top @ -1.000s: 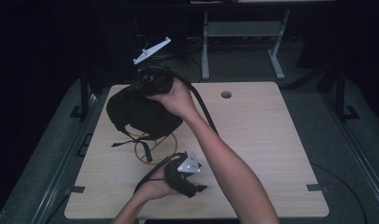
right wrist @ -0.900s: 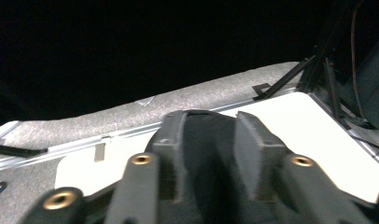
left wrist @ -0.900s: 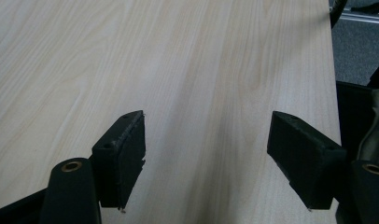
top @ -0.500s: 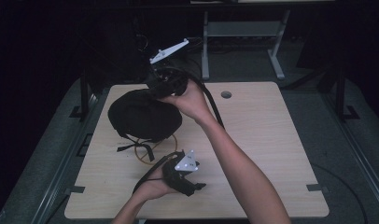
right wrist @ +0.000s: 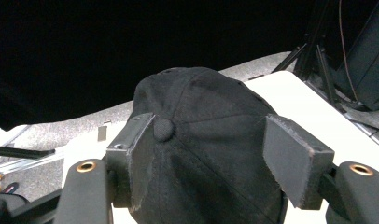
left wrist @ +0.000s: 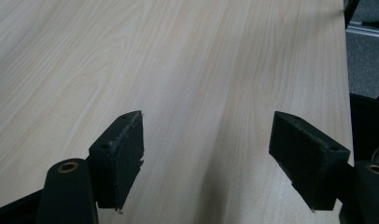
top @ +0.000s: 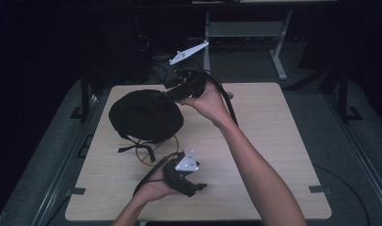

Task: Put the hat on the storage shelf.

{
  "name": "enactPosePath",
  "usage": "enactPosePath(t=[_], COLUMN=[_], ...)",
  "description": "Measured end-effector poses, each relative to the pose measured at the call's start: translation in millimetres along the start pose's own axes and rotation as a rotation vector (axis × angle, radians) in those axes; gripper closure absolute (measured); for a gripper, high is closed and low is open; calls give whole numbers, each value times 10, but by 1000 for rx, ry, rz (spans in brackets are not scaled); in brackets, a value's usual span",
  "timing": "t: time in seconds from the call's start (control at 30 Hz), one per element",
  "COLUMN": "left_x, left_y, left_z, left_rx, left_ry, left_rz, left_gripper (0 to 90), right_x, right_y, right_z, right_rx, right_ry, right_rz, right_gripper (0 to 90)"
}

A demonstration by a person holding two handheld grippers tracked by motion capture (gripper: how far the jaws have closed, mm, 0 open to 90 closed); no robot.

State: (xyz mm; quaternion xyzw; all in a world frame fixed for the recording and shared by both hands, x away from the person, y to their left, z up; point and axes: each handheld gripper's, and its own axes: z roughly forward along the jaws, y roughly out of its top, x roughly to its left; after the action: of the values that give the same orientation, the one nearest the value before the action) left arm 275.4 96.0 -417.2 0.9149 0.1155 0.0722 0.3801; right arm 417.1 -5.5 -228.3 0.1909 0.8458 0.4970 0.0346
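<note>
A black cap [top: 144, 115] lies crown-up on the wooden table [top: 274, 141], left of centre. My right gripper [top: 177, 93] hovers at the cap's right rim, pointing left at it. In the right gripper view the cap [right wrist: 211, 107], with its top button, shows between my right gripper's [right wrist: 211, 156] pads; the jaws have just been opening and do not press on it. My left gripper [top: 196, 184] rests near the front edge in a hand. In the left gripper view it [left wrist: 206, 158] stands open over bare wood.
Black straps and an orange cable loop [top: 144, 155] lie in front of the cap, just behind the left hand. A metal stand [top: 278, 56] rises beyond the far edge. Dark floor surrounds the table, with brackets [top: 83, 141] along its left side.
My right gripper has drawn back to the right and toward the far edge, off the top of the cap, and its jaws have opened. The cap stays on the table. The left gripper has not moved.
</note>
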Motion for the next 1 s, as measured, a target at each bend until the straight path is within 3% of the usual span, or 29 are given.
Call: enactPosePath(t=[1.0], left_x=[5], left_y=[-21], left_z=[14], left_rx=[-20], left_ry=[7], left_rz=[-45], left_gripper=[251], right_x=[-136], right_y=[-410], right_z=[-504], right_rx=[-2], right_ry=[-30], right_rz=[63], right_gripper=[252])
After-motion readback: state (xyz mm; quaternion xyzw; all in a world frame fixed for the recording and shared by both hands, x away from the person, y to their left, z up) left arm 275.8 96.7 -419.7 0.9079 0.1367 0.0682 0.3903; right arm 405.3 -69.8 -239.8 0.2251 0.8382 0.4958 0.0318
